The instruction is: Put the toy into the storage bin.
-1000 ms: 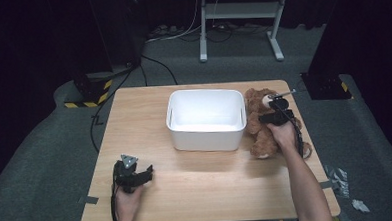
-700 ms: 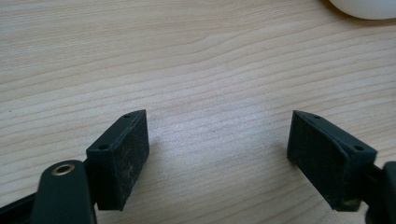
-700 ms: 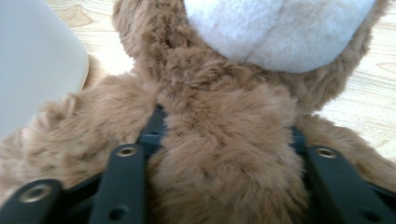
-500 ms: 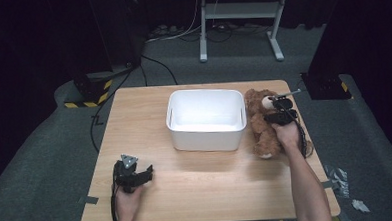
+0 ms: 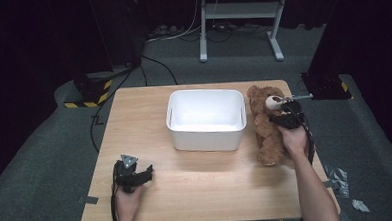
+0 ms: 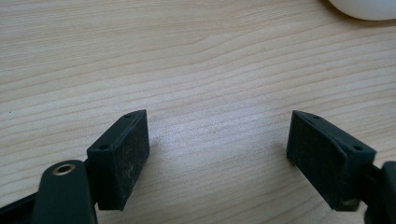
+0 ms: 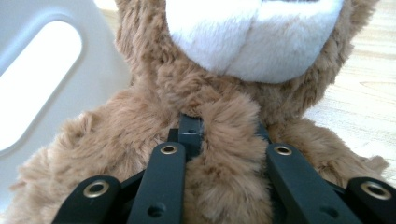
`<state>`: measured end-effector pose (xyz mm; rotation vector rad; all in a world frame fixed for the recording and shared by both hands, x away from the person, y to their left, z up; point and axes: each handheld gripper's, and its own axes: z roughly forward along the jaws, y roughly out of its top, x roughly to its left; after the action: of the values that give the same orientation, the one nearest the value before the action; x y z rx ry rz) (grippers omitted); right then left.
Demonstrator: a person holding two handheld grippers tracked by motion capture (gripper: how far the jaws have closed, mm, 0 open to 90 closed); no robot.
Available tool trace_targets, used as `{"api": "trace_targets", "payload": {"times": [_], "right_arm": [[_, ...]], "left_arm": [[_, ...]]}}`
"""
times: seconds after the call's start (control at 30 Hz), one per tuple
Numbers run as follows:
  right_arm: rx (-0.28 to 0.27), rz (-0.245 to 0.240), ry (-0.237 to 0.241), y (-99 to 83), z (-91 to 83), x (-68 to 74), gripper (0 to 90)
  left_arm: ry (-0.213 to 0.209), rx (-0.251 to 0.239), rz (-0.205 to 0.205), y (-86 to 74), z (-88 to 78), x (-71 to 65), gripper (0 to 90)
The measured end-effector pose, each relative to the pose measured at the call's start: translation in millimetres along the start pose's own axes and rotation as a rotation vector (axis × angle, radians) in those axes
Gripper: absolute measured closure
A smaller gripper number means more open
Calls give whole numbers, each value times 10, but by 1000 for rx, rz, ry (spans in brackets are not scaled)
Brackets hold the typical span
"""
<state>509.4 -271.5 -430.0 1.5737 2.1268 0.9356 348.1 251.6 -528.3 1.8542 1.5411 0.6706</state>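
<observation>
Your pale wooden rectangular table [image 5: 207, 185] carries a white rectangular plastic bin [image 5: 207, 119] near its centre, open side up. Just beside the bin's right wall lies the brown plush teddy bear with a white muzzle [image 5: 265, 125], on its back, head toward the far edge, legs toward you; in the high view I cannot tell whether bear and bin touch. Your right gripper [image 5: 284, 117] sits over the bear's chest, just below the muzzle. In the right gripper view its jaws have just been closing and now stand narrow, with a fold of the bear's chest fur [image 7: 224, 154] bunched between them; the pads are sunk in the plush, so the pinch is made. The bin's wall with its oval handle slot [image 7: 37, 79] shows just behind the bear on the left of that view. Your left gripper [image 5: 132, 174] rests at the near left part of the table, well apart from bin and bear. In the left gripper view its jaws stand wide apart, low over bare wood [image 6: 215, 140], nothing between them; a corner of the bin [image 6: 364, 8] shows at top right.
</observation>
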Motion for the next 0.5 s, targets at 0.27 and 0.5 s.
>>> {"api": "trace_targets", "payload": {"times": [0.27,0.5], "right_arm": [[-75,-21,33,-138,-216,18,784],[-127,-22,60,-203,-402,44,790]], "left_arm": [[0,2,12,2,-2,8,211],[-1,2,15,2,-3,9,211]]}}
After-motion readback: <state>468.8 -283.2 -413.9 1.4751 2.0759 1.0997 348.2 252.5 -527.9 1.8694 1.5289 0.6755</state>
